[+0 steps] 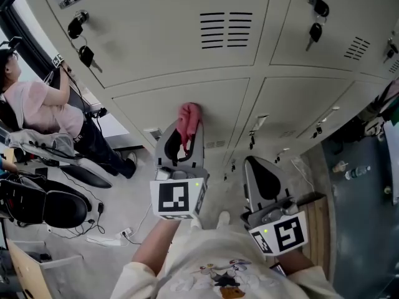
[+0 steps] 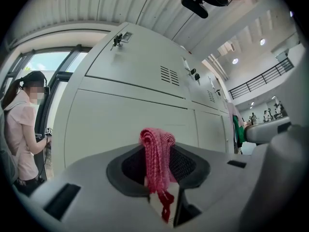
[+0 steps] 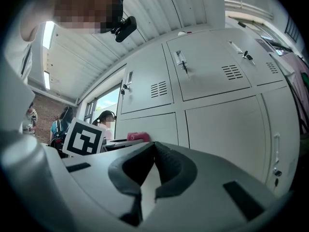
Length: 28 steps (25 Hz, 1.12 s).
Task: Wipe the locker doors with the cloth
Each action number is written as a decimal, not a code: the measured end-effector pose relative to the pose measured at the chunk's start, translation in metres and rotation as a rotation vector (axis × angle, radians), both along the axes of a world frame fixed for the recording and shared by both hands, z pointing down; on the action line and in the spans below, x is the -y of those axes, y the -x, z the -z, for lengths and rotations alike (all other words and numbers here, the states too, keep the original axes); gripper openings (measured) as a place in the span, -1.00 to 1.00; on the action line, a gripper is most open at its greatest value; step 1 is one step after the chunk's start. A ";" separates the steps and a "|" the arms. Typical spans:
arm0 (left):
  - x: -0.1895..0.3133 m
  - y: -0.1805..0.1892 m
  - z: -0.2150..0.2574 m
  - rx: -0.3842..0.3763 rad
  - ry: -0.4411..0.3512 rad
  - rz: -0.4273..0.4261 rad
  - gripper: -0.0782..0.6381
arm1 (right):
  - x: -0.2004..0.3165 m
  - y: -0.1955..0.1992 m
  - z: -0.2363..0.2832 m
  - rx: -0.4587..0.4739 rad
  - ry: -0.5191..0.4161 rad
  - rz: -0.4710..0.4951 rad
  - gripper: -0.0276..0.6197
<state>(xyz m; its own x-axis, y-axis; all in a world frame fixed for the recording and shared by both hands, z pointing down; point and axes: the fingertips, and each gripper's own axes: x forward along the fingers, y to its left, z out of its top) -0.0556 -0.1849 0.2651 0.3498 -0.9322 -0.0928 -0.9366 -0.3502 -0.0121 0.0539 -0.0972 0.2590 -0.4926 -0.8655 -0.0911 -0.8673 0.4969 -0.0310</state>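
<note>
My left gripper [image 1: 181, 136] is shut on a folded pink cloth [image 1: 189, 120], which sticks up past the fingertips. The cloth is held close to a pale grey lower locker door [image 1: 149, 101]; contact cannot be told. In the left gripper view the pink cloth [image 2: 157, 153] stands pinched between the dark pads, with the same door [image 2: 125, 124] straight ahead. My right gripper [image 1: 254, 167] hangs lower and to the right, shut on nothing and short of the lockers. In the right gripper view its jaws [image 3: 154, 149] meet, and the cloth [image 3: 137, 137] shows to the left.
Keys hang from locks on the upper doors [image 1: 85, 56] [image 1: 315, 33]. A person [image 1: 43, 104] stands at the far left by the window, with black chairs [image 1: 43, 204] and a power strip [image 1: 109, 238] on the floor. Hanging clothes [image 1: 389, 101] and a bottle [image 1: 358, 172] are at the right.
</note>
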 end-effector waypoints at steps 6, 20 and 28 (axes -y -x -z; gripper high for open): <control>0.002 -0.023 0.000 0.020 -0.010 -0.033 -0.47 | -0.003 -0.016 0.000 0.002 0.000 -0.039 -0.91; 0.008 -0.085 0.000 0.030 -0.002 -0.147 -0.47 | -0.011 -0.051 0.000 -0.002 0.005 -0.127 -0.91; 0.007 -0.113 -0.001 0.016 0.015 -0.198 -0.47 | -0.014 -0.062 -0.001 0.003 0.011 -0.143 -0.91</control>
<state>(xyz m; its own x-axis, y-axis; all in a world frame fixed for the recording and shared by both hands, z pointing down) 0.0576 -0.1920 0.2659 0.5279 -0.8462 -0.0727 -0.8490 -0.5279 -0.0202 0.1161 -0.0832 0.2596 -0.3640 -0.9278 -0.0821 -0.9291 0.3679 -0.0384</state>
